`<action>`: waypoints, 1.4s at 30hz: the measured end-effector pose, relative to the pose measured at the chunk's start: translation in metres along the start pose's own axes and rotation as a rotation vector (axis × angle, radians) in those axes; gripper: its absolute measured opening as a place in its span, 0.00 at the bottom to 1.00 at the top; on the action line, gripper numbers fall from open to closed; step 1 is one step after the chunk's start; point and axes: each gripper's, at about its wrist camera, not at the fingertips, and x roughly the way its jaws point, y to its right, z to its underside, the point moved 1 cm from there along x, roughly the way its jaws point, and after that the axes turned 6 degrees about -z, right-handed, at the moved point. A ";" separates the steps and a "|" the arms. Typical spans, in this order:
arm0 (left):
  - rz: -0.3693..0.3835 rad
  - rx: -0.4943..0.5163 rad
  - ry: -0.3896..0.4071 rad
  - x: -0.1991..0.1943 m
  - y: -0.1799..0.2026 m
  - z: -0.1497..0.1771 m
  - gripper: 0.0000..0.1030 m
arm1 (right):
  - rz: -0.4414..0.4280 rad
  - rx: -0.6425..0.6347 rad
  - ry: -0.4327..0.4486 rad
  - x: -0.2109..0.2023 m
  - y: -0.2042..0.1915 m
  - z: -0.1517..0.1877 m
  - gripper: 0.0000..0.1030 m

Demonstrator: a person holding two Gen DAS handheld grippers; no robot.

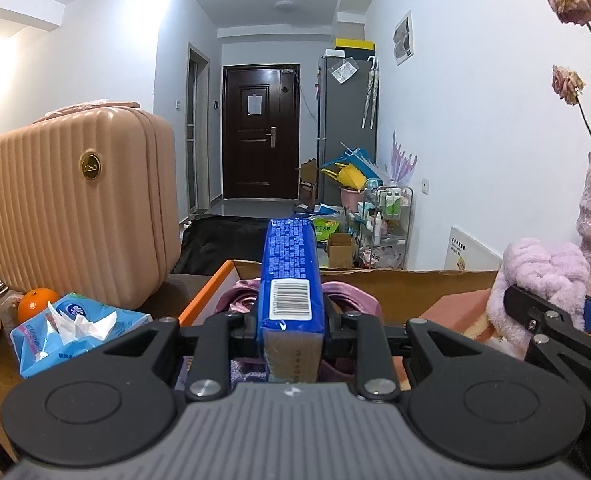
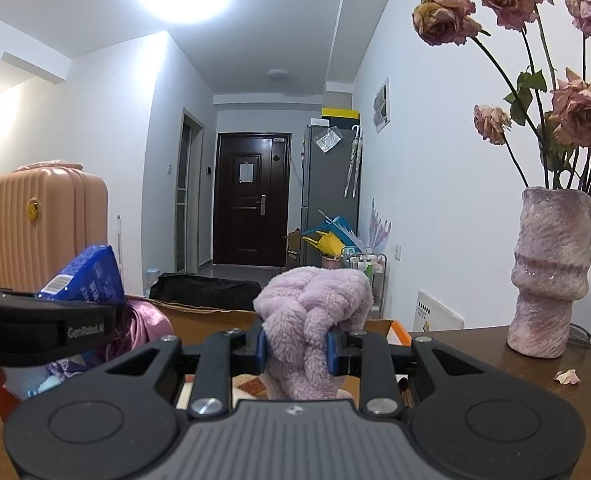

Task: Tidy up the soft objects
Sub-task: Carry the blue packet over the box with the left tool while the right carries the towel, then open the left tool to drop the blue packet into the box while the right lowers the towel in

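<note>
Blue tissue pack (image 1: pixel 291 280) pinched in left hand-held gripper (image 1: pixel 291 326), peach suitcase (image 1: pixel 75 208) beside cardboard box (image 1: pixel 375 284).

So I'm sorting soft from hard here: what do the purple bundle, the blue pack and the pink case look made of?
Purple bundle: fluffy fleece or plush, matte and nubby, bulging between the pads.
Blue pack: glossy printed plastic film with a barcode, probably wrapping tissues.
Pink case: rigid ribbed plastic shell with a satin sheen and a gold badge.
</note>
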 end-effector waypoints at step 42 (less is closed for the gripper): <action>-0.097 -0.037 0.035 0.002 -0.012 0.004 1.00 | -0.011 0.128 -0.048 0.008 0.023 0.003 1.00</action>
